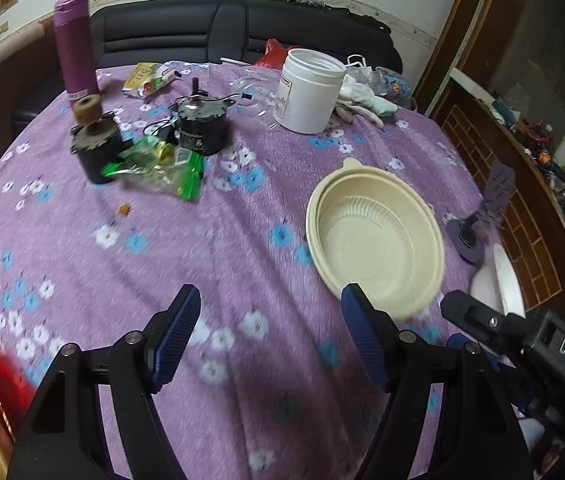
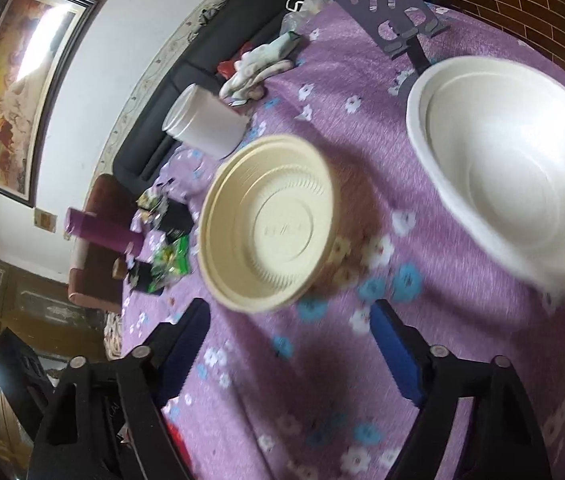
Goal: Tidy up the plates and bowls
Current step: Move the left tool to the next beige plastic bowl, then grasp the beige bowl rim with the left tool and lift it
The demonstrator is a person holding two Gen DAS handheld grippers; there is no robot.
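While both show cream bowl [image 1: 378, 236], only right shows painting [image 2: 22, 92]

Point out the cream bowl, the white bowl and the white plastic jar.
cream bowl [image 1: 378, 236]: left wrist view, on its ribbed inner floor.
white bowl [image 2: 514, 168]: right wrist view, on its smooth inner wall.
white plastic jar [image 1: 306, 96]: left wrist view, on its side wall.

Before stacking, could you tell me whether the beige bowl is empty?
Empty: the beige bowl shows its bare ribbed inside and embossed base.
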